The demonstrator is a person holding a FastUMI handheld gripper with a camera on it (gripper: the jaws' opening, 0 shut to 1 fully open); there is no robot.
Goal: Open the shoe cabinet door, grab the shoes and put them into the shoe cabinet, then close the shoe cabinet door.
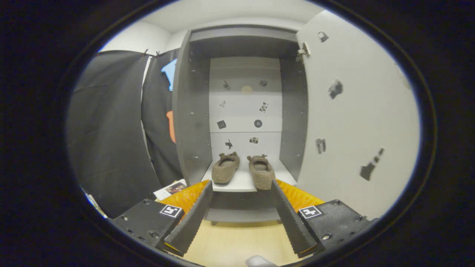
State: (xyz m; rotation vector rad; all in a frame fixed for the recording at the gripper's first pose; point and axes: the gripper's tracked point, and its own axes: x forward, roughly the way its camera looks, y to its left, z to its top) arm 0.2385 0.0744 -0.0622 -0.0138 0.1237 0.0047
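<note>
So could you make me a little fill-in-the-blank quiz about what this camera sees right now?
1. The cabinet door stands ____.
2. Two brown shoes sit side by side on the cabinet's ____ shelf.
3. The gripper has its fingers spread ____, with nothing between them.
4. The floor in front of the cabinet is light ____.

Missing words: open; bottom; open; wood
</note>
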